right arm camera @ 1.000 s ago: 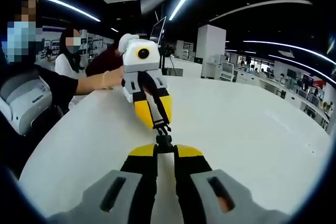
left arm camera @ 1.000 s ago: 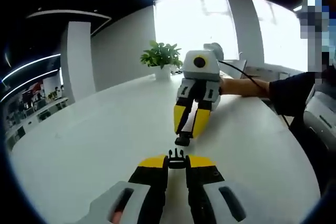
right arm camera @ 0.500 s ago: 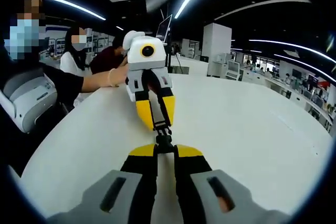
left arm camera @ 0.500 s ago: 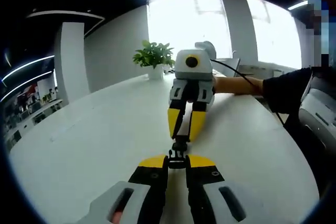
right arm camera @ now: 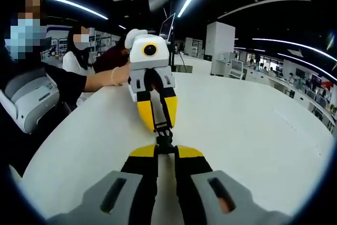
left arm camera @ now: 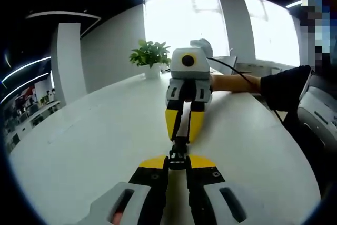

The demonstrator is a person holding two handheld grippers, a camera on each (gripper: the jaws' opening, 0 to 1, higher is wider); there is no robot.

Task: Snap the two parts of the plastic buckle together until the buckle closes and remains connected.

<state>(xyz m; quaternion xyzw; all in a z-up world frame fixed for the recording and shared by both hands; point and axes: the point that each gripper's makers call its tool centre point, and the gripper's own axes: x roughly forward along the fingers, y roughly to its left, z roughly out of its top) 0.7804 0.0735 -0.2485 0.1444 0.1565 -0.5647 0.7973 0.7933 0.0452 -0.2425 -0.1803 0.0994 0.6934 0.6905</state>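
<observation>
Your left gripper (left arm camera: 177,163) is clamped on one black buckle half (left arm camera: 177,160), and your right gripper (right arm camera: 166,151) is clamped on the other half (right arm camera: 165,145). Both halves meet tip to tip above the white table (left arm camera: 95,140), though you cannot tell whether they have latched. No writing is legible on either tool or buckle. Around the buckle the tabletop lies bare toward its curved edge; a potted plant (left arm camera: 150,59) stands at the table's far side.
</observation>
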